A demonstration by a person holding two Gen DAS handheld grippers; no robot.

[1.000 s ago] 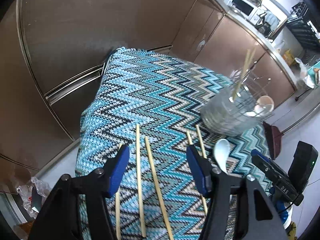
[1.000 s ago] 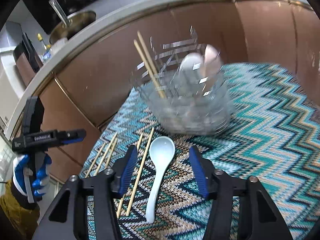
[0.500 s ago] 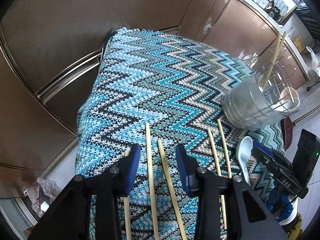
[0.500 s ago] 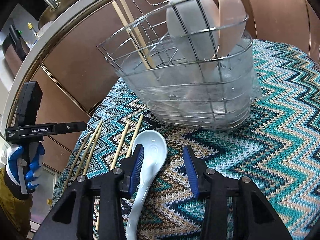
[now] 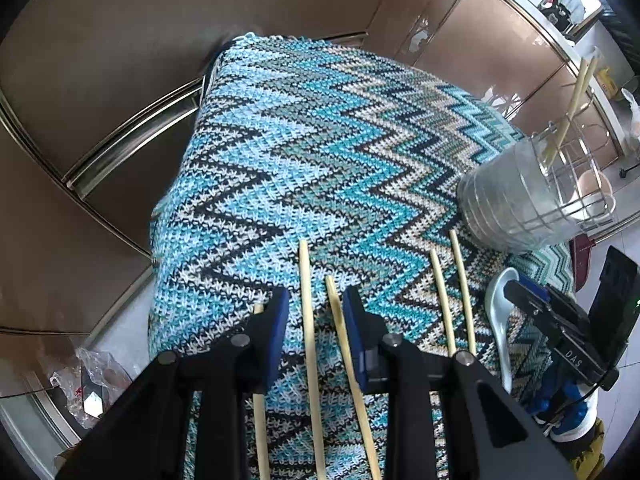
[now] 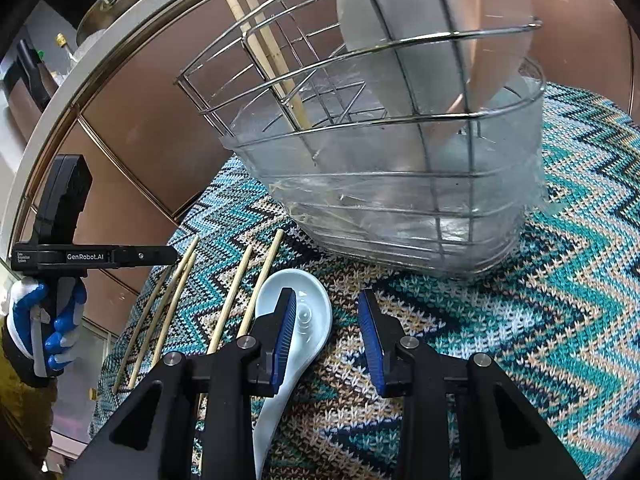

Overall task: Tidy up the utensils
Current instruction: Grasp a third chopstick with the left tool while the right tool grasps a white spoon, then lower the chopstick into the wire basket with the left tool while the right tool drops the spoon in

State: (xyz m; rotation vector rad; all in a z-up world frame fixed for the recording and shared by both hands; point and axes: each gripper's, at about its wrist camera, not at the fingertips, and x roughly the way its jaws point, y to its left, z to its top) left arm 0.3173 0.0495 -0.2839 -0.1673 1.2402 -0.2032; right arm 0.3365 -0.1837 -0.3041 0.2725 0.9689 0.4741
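"GenRobot.AI" — white lettering on side of black left gripper. Tiny print beside it unreadable. "DAS" — perhaps partial — on body of black right gripper.

Bronze-brown cabinet fronts — pale counter above, light floor.

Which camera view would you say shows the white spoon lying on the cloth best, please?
The right wrist view: the white spoon lies close, its bowl plain beside the right gripper, the handle running under the left-hand finger. In the left wrist view it sits near the edge, partly hidden by the other gripper.
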